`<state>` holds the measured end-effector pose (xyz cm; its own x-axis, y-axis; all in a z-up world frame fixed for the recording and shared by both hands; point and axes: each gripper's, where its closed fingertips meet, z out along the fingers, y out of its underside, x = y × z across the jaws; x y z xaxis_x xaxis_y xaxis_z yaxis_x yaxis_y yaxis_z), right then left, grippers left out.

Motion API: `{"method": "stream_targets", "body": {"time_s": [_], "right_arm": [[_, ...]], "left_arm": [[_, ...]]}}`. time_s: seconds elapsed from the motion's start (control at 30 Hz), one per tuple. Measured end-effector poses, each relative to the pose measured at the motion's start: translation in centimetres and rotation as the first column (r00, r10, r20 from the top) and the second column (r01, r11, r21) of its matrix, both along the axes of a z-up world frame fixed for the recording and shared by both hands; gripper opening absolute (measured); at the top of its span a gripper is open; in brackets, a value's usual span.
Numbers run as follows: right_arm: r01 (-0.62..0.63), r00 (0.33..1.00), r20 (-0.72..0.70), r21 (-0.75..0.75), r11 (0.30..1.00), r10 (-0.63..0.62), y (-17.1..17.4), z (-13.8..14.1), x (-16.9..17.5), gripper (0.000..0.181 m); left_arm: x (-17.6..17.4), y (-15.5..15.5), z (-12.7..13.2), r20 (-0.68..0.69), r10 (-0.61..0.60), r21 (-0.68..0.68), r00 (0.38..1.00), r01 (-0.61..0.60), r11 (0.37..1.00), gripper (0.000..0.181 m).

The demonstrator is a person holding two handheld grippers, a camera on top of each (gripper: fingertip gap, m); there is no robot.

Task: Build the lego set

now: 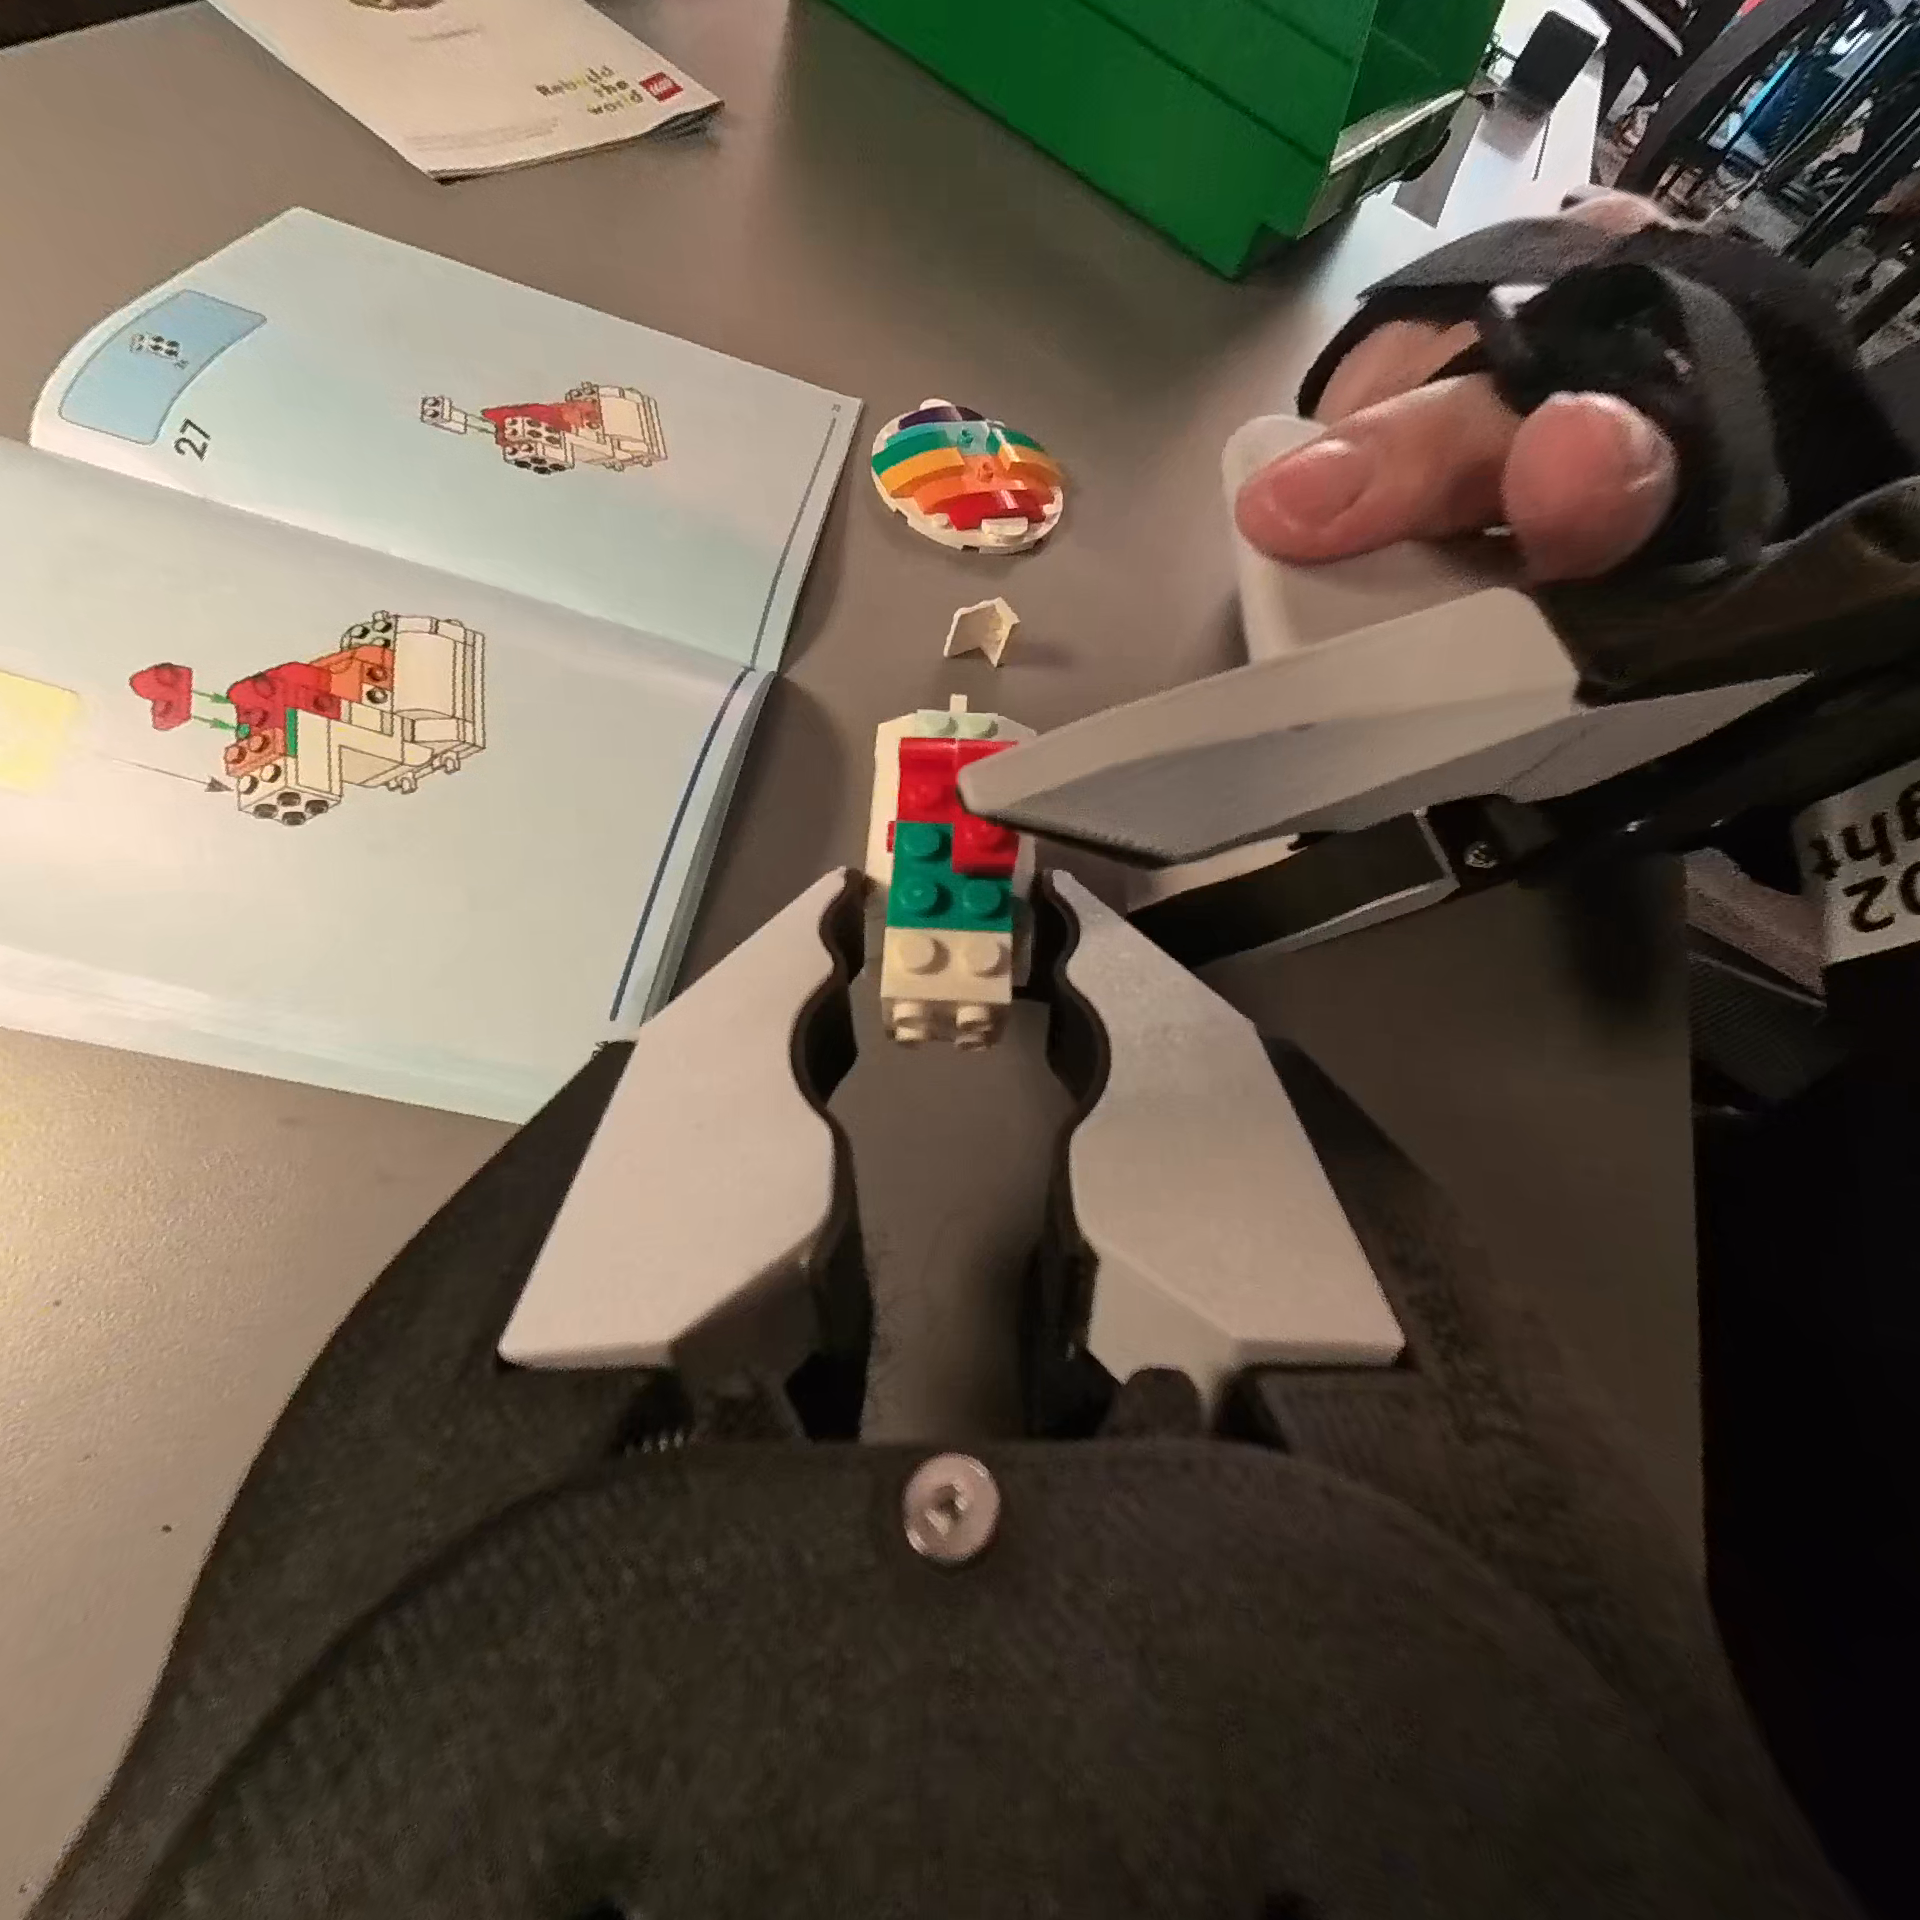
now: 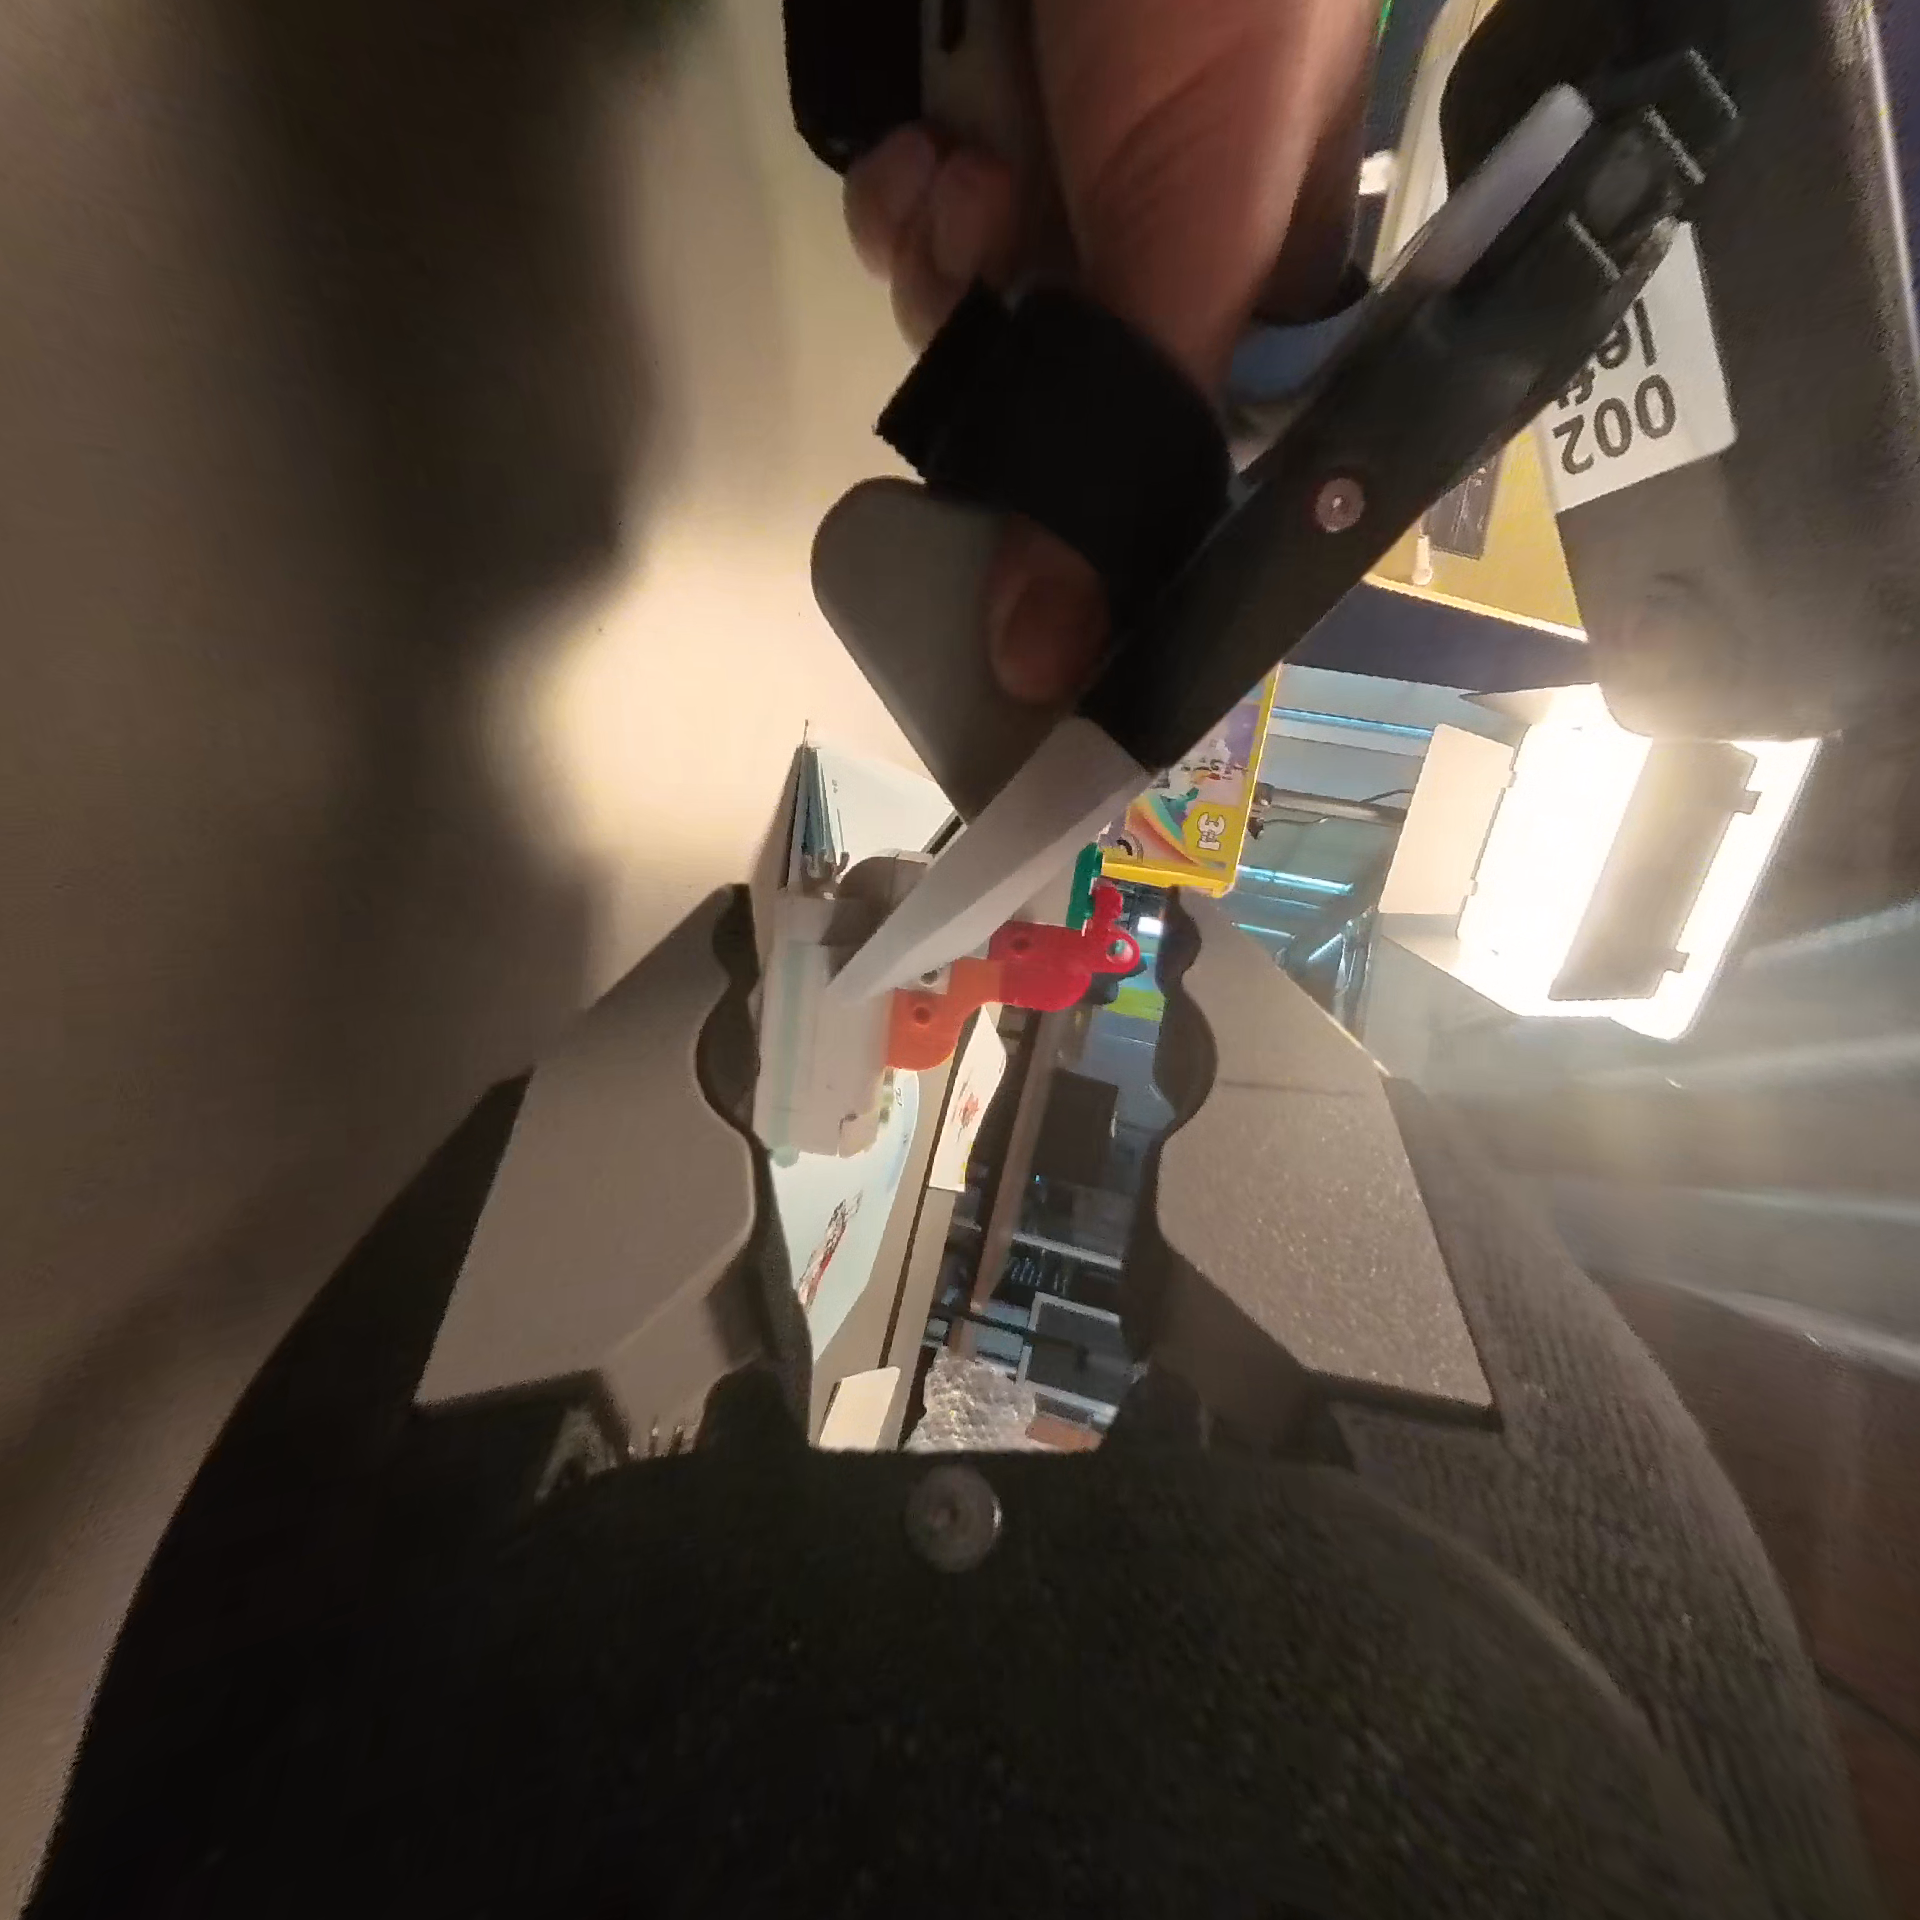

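A grey table [image 1: 260, 1195] is seen, with shelving dimly visible beyond it. Just right of the open instruction booklet [image 1: 395, 665], the lego model [image 1: 951, 873] is clamped at its white end by the left gripper [image 1: 951, 914], its long axis pointed away toward the rainbow disc [image 1: 968, 473]. The right gripper [image 2: 961, 925] is spread apart, one fingertip [image 1: 987, 795] laid on the red bricks.

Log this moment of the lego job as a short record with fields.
build: white, green and red lego build lying on the grey table
left tool: fingers closed against the build's sides
right tool: straddles the build; grip unclear
nearby: open booklet, rainbow disc, small white piece
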<state>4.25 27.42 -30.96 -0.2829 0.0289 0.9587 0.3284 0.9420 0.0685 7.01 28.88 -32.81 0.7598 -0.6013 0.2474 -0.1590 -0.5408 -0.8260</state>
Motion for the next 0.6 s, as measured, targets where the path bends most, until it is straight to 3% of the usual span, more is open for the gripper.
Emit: {"method": "stream_targets", "body": {"time_s": [0.2,0.6], "right_arm": [[0.009,1.000,0.004,0.008,1.000,-0.009,0.06,-0.30,-0.16,0.067],[0.026,0.999,-0.036,-0.103,0.994,-0.030,0.05,-0.13,0.00,0.066]], "left_arm": [[-0.16,0.03,-0.01,-0.008,0.010,-0.002,1.000,-0.010,1.000,0.031],[0.00,-0.12,0.04,-0.002,0.003,-0.010,1.000,-0.003,1.000,0.031]]}}
